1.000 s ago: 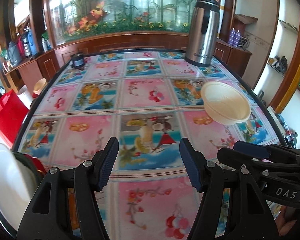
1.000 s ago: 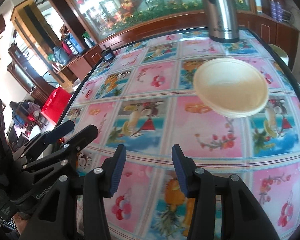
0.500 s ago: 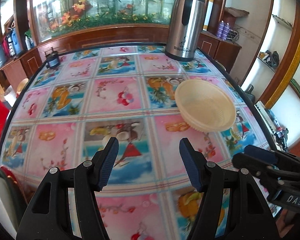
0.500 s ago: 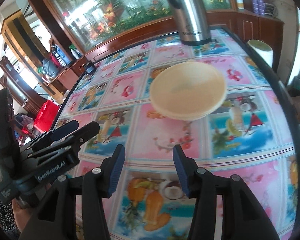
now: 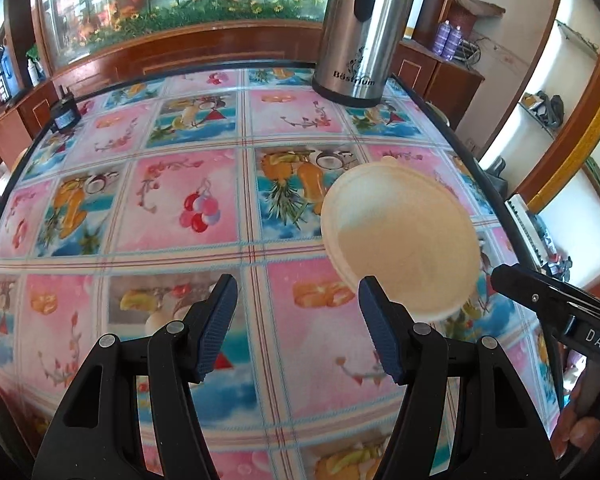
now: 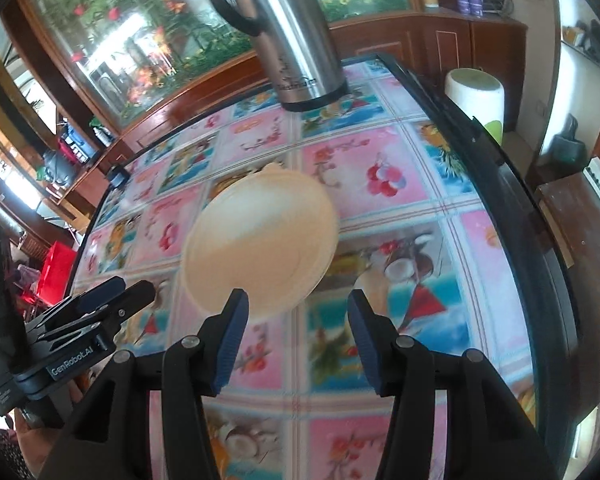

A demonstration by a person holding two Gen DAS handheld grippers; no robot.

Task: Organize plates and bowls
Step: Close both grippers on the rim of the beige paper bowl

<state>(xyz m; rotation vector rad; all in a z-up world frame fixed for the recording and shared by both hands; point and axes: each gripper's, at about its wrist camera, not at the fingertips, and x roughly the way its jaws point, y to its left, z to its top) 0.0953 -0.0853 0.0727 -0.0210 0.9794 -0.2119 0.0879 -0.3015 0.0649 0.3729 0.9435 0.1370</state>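
On the fruit-print table [image 5: 188,216] sits a cream round bowl [image 5: 400,240]; both grippers' fingers released.

The right gripper [image 6: 296,316] reaches in from the bottom of the frame, its jaws apart with nothing between them; they have just been opening a little. Just above its left jaw, at the centre, a cream bowl [image 6: 260,240] sits on the desk [image 6: 400,184], which wears a cloth of pink and blue fruit squares. The bowl looks blurred, so its rim detail is hard to read. A steel kettle [image 6: 296,40] stands at the upper centre, well beyond the bowl. The left gripper [image 6: 96,312] enters from the lower left of the frame.
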